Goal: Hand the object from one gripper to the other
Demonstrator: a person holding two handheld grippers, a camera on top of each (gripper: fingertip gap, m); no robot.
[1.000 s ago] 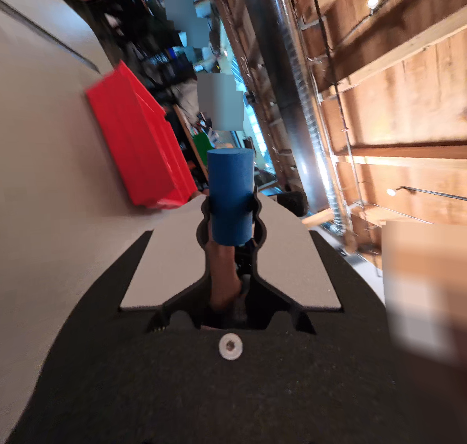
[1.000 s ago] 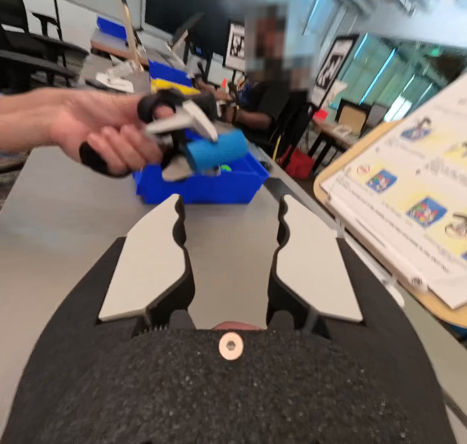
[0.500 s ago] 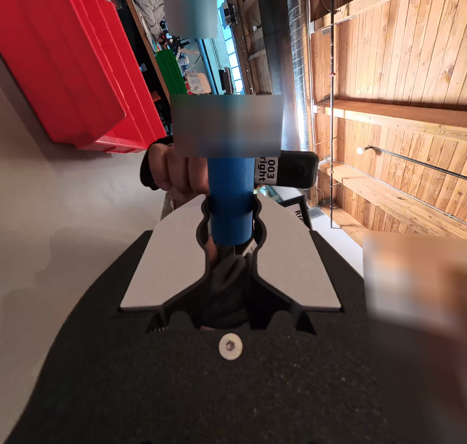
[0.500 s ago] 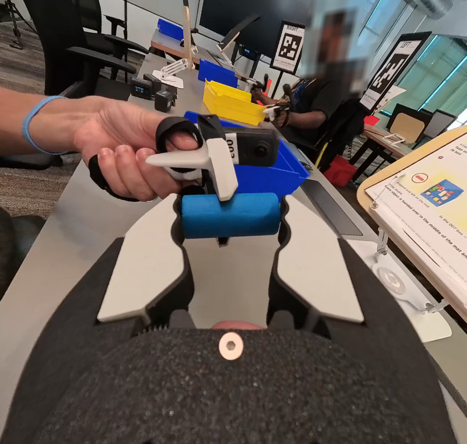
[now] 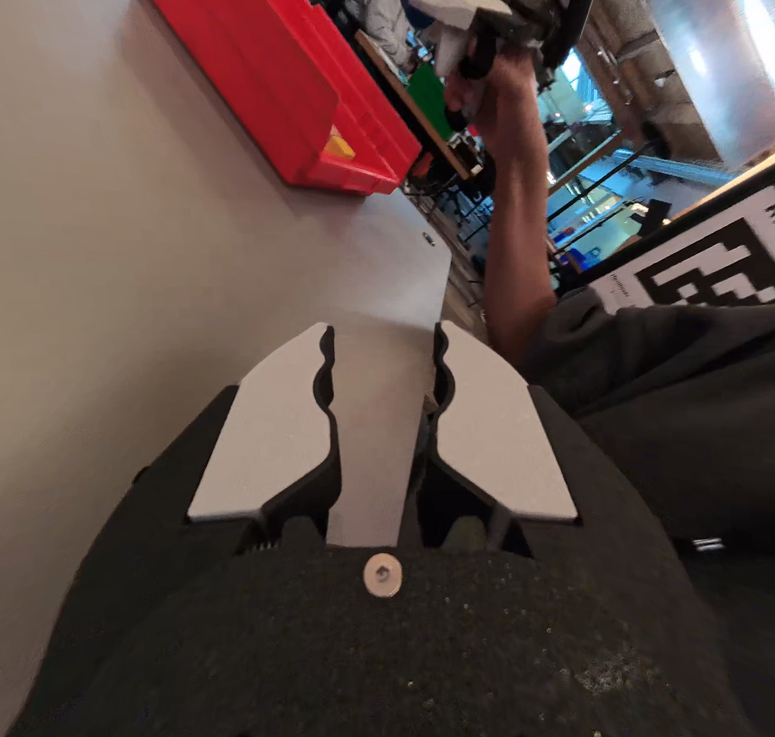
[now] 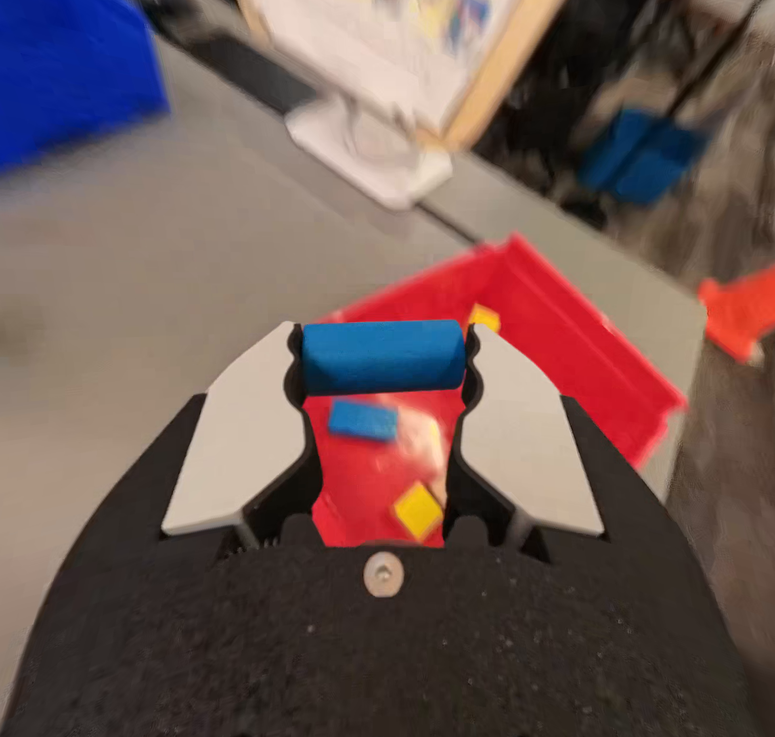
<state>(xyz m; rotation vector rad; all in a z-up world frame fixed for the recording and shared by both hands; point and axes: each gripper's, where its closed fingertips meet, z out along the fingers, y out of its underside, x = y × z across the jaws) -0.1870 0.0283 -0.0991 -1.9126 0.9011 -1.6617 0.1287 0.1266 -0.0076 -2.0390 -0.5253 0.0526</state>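
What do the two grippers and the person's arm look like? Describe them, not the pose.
Both the left gripper and the right gripper have a rough black body, one silver screw at the centre, and two light grey fingers with wavy black inner edges. The arm is bare up to a dark sleeve. No cables show.

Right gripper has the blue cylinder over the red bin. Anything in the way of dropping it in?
Nothing visible. The right gripper holds the blue cylinder crosswise above the open red bin; only a blue block and yellow pieces lie on its floor.
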